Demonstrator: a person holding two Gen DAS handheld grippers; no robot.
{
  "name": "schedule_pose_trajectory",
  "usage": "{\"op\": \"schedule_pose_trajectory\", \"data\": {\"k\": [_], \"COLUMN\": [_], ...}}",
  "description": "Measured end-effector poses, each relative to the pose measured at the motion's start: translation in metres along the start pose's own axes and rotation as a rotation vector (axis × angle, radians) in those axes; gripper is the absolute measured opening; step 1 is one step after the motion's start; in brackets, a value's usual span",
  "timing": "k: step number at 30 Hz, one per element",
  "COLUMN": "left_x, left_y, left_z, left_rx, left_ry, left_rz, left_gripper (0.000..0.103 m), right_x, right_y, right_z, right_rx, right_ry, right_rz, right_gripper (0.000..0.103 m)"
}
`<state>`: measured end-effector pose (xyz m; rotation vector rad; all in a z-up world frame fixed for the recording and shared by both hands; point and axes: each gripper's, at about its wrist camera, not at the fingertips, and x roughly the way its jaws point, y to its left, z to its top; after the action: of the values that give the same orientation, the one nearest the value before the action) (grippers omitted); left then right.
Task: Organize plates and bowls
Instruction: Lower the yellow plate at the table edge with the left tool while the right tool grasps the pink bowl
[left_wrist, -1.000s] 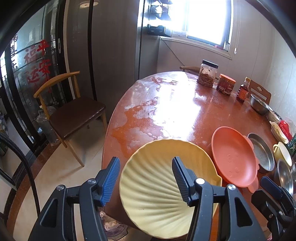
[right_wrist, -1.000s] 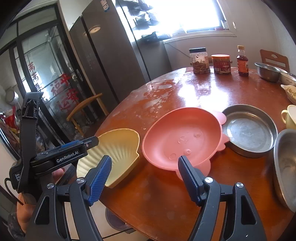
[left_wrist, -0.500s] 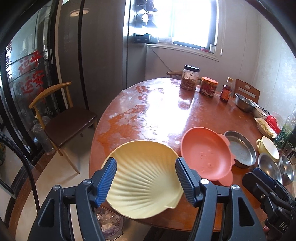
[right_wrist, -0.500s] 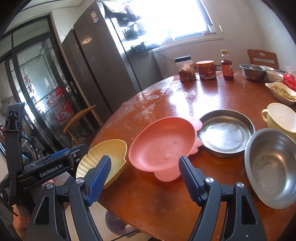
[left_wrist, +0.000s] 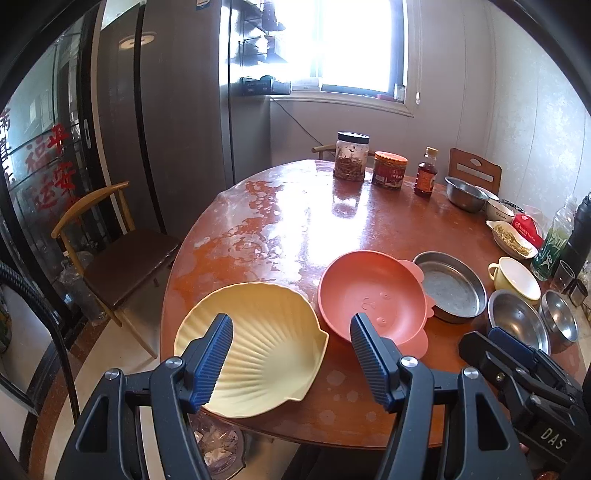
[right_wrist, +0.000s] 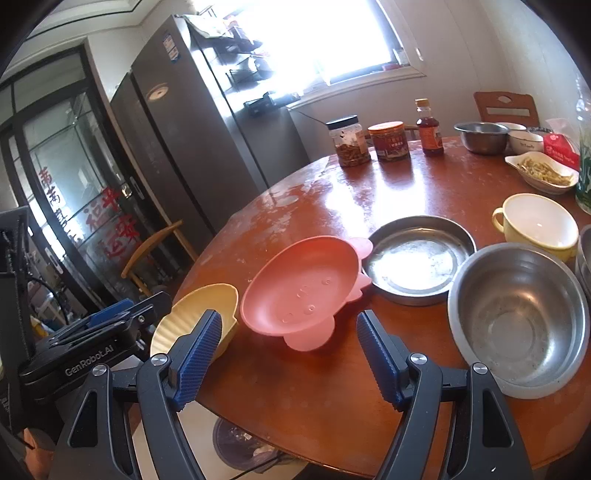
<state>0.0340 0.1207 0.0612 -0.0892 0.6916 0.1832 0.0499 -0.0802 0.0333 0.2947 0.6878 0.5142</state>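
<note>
A yellow shell-shaped plate (left_wrist: 269, 343) lies at the round table's near left edge; it also shows in the right wrist view (right_wrist: 207, 308). A pink plate (left_wrist: 373, 295) (right_wrist: 303, 284) sits to its right, leaning on a shallow steel pan (left_wrist: 452, 286) (right_wrist: 417, 258). Steel bowls (left_wrist: 517, 321) (right_wrist: 517, 317) and a yellow cup (left_wrist: 517, 277) (right_wrist: 539, 225) stand further right. My left gripper (left_wrist: 291, 354) is open and empty above the yellow plate. My right gripper (right_wrist: 288, 354) is open and empty, in front of the pink plate.
Jars (left_wrist: 351, 157) and a sauce bottle (left_wrist: 426, 173) stand at the table's far side, with a steel bowl (left_wrist: 465, 192), a dish of food (left_wrist: 513, 240) and bottles (left_wrist: 554, 240) at the right. A wooden chair (left_wrist: 122, 258) stands left of the table, a bin (right_wrist: 240, 443) under it.
Both grippers have pulled back and up from the table, so more of it shows. The yellow plate now lies free below the open left gripper. The dishes have not moved.
</note>
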Motion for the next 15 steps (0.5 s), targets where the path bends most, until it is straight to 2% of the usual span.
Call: {"op": "schedule_pose_trajectory", "data": {"k": [15], "left_x": [0.024], "left_y": [-0.02], "left_z": [0.004], "left_rx": [0.074], "left_ry": [0.067], "left_rz": [-0.037], "left_gripper": [0.066], "right_x": [0.016], "right_y": [-0.012], "right_z": [-0.008], "right_rx": [0.041], "right_ry": [0.057], "right_rz": [-0.038], "right_gripper": [0.077]}}
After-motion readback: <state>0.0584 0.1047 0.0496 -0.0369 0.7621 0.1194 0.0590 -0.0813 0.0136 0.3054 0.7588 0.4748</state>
